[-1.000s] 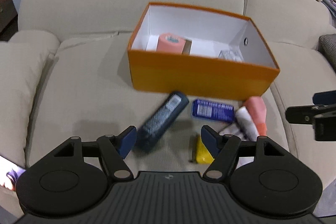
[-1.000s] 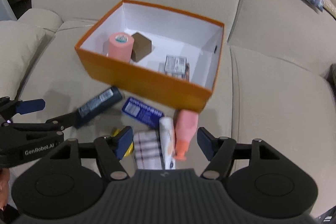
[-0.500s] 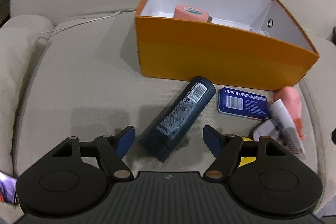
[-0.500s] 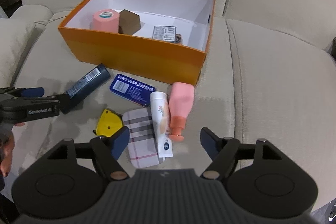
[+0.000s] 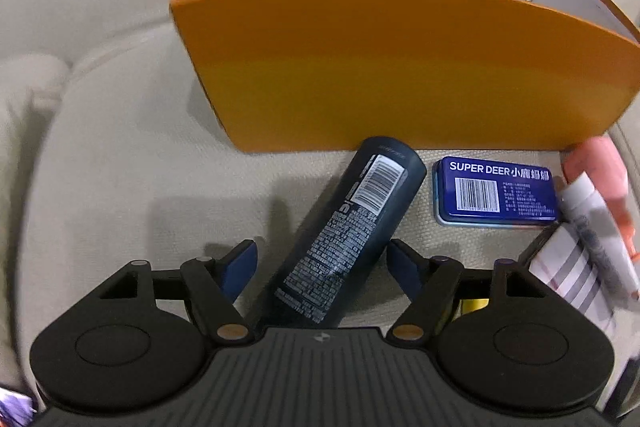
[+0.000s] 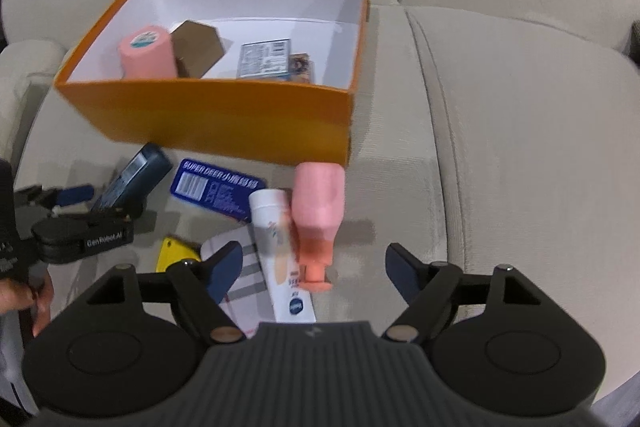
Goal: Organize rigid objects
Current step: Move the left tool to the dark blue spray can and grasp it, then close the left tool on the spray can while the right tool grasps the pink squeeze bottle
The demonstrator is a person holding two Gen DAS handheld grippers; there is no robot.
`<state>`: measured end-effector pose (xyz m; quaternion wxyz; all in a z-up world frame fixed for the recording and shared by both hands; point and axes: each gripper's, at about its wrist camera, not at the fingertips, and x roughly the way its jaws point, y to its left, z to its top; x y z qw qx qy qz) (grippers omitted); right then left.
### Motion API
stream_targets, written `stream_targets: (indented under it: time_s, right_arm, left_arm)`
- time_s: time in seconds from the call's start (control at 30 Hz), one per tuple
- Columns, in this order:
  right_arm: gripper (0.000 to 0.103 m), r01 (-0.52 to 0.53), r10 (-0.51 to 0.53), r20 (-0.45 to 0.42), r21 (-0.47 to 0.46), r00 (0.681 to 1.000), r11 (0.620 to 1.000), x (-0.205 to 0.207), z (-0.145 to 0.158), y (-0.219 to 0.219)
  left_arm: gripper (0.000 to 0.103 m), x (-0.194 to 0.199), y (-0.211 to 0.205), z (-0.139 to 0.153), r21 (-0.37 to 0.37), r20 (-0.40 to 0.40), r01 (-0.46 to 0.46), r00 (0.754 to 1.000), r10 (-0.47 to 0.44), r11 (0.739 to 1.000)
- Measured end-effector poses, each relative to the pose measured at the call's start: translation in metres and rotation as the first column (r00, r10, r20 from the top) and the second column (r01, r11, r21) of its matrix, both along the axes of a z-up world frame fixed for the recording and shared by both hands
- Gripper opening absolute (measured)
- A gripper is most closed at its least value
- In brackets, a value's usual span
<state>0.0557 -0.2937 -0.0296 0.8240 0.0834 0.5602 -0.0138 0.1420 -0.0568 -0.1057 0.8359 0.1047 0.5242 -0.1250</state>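
Clutter lies on the beige sofa cushion [image 6: 500,147] in front of an orange box [image 6: 224,115]. Nearest the left gripper [image 5: 322,261] is a dark blue bottle [image 5: 352,231], lying on its side with its barcode end close to the box's front wall; its lower half sits between the wide-set blue pads, which do not touch it. Just beside it to the right lies a flat blue tin [image 5: 496,193] marked SUPER DEER. Next comes a white tube [image 6: 280,255] lying over a plaid card [image 6: 244,267], with a pink bottle [image 6: 318,211] touching the tube's right side, cap end toward the right gripper [image 6: 314,265]. That gripper's jaws are opening; tube and pink bottle lie between them, untouched by the pads. A yellow piece [image 6: 174,253] peeks out left of the plaid card.

Inside the box stand a pink roll [image 6: 148,53] and a brown carton [image 6: 196,49] side by side, with a small printed packet [image 6: 264,59] flat on the white floor. A hand [image 6: 24,291] grips the left tool at the edge of the right wrist view.
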Motion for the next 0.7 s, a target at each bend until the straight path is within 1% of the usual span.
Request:
stream_targets:
  time_s: [0.13, 0.23, 0.33, 0.47, 0.57, 0.6, 0.7]
  right_arm:
    - [0.080, 0.043, -0.043, -0.005, 0.014, 0.999, 0.999, 0.008, -0.008, -0.006]
    - [0.080, 0.069, -0.069, -0.015, 0.016, 0.998, 0.997, 0.015, -0.016, -0.007]
    - [0.080, 0.074, -0.075, -0.018, -0.009, 0.997, 0.997, 0.019, -0.024, -0.005]
    - [0.080, 0.084, -0.084, -0.010, -0.035, 0.996, 0.996, 0.027, -0.034, -0.006]
    - [0.077, 0.092, -0.092, -0.005, -0.022, 0.996, 0.996, 0.036, -0.042, -0.008]
    - [0.076, 0.095, -0.095, -0.007, -0.017, 0.995, 0.995, 0.039, -0.045, -0.008]
    - [0.073, 0.109, -0.110, -0.021, -0.007, 0.994, 0.994, 0.047, -0.054, -0.009]
  left_arm:
    - [0.086, 0.003, 0.005, -0.002, -0.035, -0.037, -0.074, 0.997, 0.073, 0.997]
    - [0.081, 0.000, 0.005, 0.001, -0.022, -0.036, -0.122, 0.992, 0.121, 0.992]
    - [0.080, -0.003, 0.009, 0.003, -0.013, -0.035, -0.162, 0.986, 0.161, 0.987]
    - [0.080, -0.004, 0.018, 0.001, -0.028, -0.052, -0.168, 0.985, 0.166, 0.985]
    - [0.080, -0.005, 0.018, -0.002, -0.029, -0.058, -0.165, 0.985, 0.163, 0.986]
    - [0.080, -0.003, 0.024, -0.002, -0.029, -0.061, -0.163, 0.985, 0.161, 0.986]
    - [0.081, 0.000, 0.024, -0.004, -0.031, -0.067, -0.161, 0.985, 0.158, 0.987]
